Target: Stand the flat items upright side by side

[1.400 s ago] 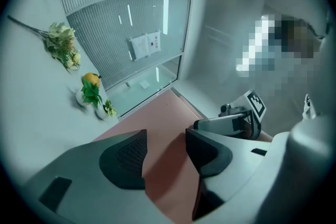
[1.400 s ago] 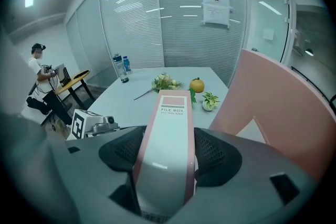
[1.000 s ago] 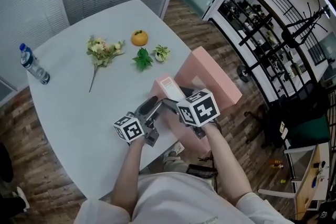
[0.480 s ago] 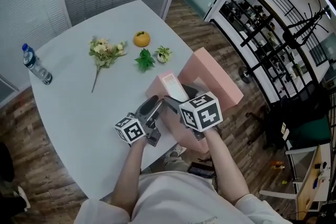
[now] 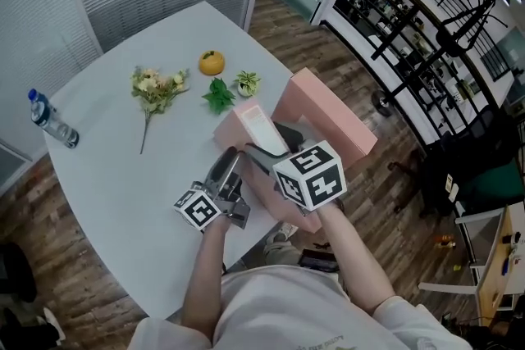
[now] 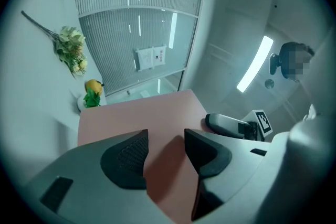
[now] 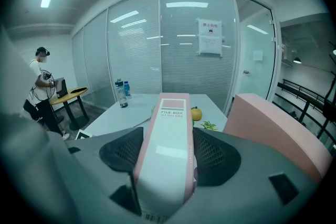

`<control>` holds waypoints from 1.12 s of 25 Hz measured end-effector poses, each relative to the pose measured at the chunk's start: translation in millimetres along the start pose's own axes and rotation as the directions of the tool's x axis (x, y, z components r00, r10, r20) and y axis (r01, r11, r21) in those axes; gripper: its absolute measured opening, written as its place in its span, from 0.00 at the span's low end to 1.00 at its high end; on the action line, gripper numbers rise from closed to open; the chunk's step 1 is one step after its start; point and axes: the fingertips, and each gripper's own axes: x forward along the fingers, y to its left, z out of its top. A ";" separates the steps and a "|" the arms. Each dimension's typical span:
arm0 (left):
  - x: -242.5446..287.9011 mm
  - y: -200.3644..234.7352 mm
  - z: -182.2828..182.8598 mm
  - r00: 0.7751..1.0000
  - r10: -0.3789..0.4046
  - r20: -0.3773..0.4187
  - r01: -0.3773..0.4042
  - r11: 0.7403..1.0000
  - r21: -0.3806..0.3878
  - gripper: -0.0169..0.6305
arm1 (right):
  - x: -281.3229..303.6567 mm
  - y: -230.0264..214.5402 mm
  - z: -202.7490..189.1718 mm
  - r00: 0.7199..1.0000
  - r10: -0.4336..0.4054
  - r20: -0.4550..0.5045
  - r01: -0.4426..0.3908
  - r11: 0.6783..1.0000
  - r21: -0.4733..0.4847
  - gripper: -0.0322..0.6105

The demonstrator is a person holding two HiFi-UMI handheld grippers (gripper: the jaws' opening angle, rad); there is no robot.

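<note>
White table (image 5: 123,168) bearing work. Right claw (image 7: 164,152) clamping file box (image 5: 250,123) across spine, long axis pointing away from person; left claw (image 6: 165,157) closing further, gripping its pink side. Second pink box (image 5: 328,112) sitting just right, right hand nearer.

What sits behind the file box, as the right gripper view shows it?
An orange and a small green plant show just right of the file box, bottles to its left on the table. The box hides whatever lies straight behind it.
</note>
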 end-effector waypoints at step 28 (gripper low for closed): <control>1.9 -17.9 10.5 0.997 -0.005 0.078 0.003 0.999 0.034 0.34 | -44.9 2.3 23.0 0.941 0.000 0.340 0.014 0.999 -0.041 0.53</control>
